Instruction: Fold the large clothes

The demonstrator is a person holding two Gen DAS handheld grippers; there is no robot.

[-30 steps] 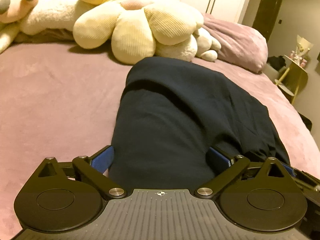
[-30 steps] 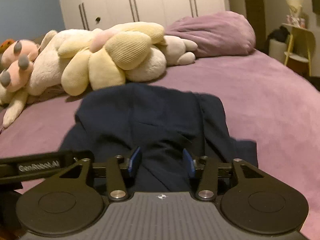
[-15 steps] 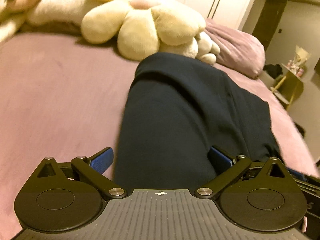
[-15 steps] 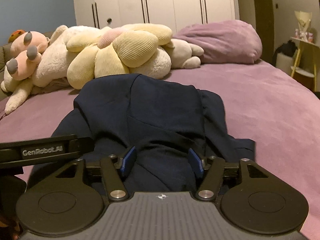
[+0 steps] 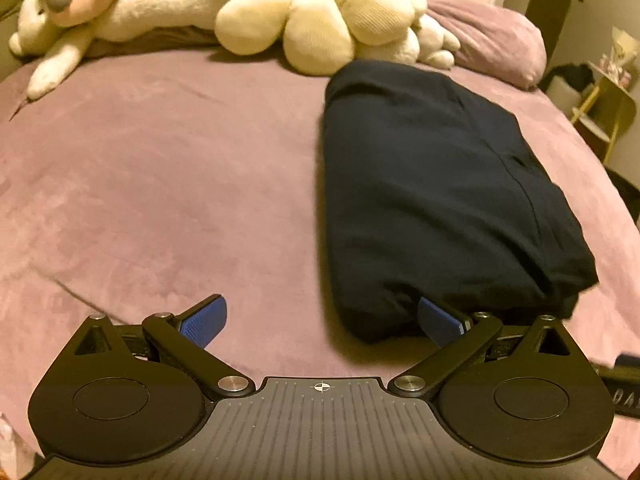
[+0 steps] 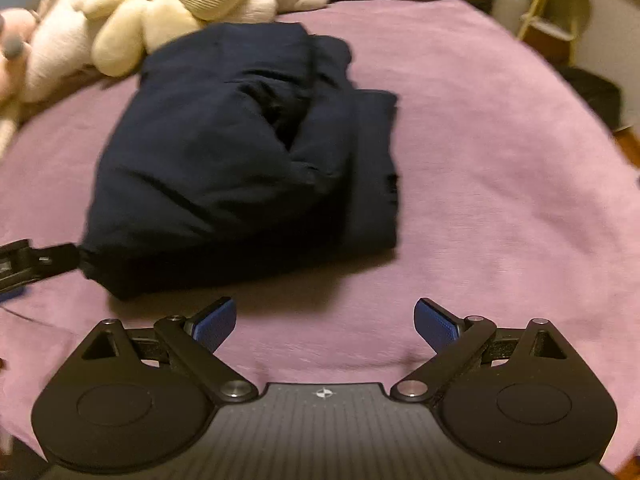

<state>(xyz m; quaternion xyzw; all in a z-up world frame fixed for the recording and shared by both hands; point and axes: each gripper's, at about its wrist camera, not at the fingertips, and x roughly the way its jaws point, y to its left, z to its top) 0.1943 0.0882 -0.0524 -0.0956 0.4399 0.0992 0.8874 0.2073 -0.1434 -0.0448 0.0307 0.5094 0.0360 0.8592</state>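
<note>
A dark navy garment (image 5: pixel 432 196) lies folded in a thick bundle on the purple bed cover (image 5: pixel 160 184). It also shows in the right wrist view (image 6: pixel 240 152). My left gripper (image 5: pixel 322 320) is open at the bundle's near left corner; its right fingertip (image 5: pixel 438 318) touches the cloth edge and its left fingertip is over bare cover. My right gripper (image 6: pixel 324 320) is open and empty, a short way in front of the bundle's near edge. The left gripper's body (image 6: pixel 24 264) shows at the left edge of the right wrist view.
A cream flower-shaped plush (image 5: pixel 320 16) and a white plush animal (image 5: pixel 100 12) lie at the head of the bed, just beyond the bundle. A purple pillow (image 5: pixel 492 40) sits at the back right. A yellow side table (image 5: pixel 608 108) stands past the bed's right edge.
Both grippers have pulled back from the garment and the right one has opened wider. The left has shifted left, so the bundle now lies to its right. The garment lies released on the bed.
</note>
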